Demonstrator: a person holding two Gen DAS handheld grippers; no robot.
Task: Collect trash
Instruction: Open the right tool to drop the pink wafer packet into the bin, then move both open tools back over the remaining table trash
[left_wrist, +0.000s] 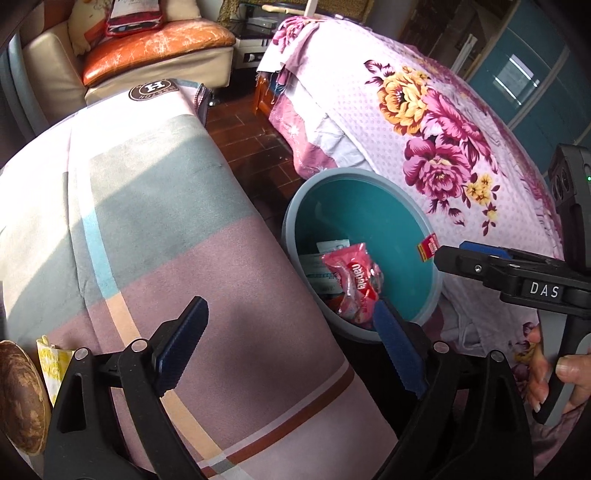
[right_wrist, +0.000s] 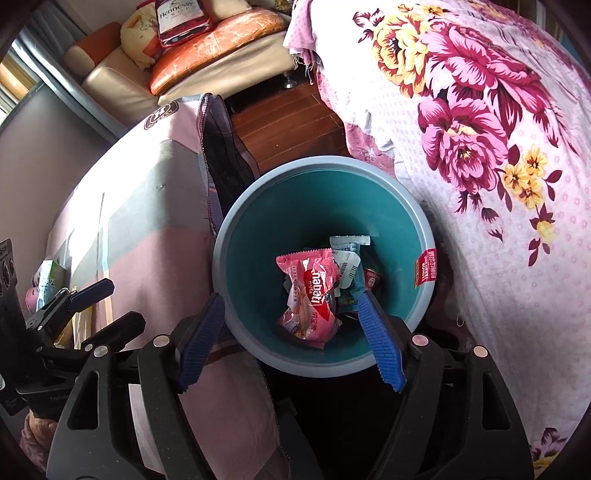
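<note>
A round bin (right_wrist: 229, 221), teal inside with a grey-blue rim, stands on the floor between two beds. In it lies a pink snack wrapper (right_wrist: 314, 295) on top of white and red packets (right_wrist: 347, 254). My right gripper (right_wrist: 291, 299) hangs open over the bin's near rim, and its blue pads touch nothing. From the left wrist the bin (left_wrist: 295, 206), the pink wrapper (left_wrist: 354, 284) and the right gripper (left_wrist: 456, 254) at the right are all in view. My left gripper (left_wrist: 290, 314) is open and empty above the striped blanket (left_wrist: 166, 240), left of the bin. It also appears at the left edge of the right wrist view, left gripper (right_wrist: 123, 302).
A yellow wrapper (left_wrist: 51, 362) and a brown round object (left_wrist: 18, 398) lie on the striped blanket at the lower left. A green and white packet (right_wrist: 50, 277) lies there too. The floral bedspread (left_wrist: 424, 122) borders the bin on the right. A sofa with cushions (left_wrist: 147, 40) stands at the back.
</note>
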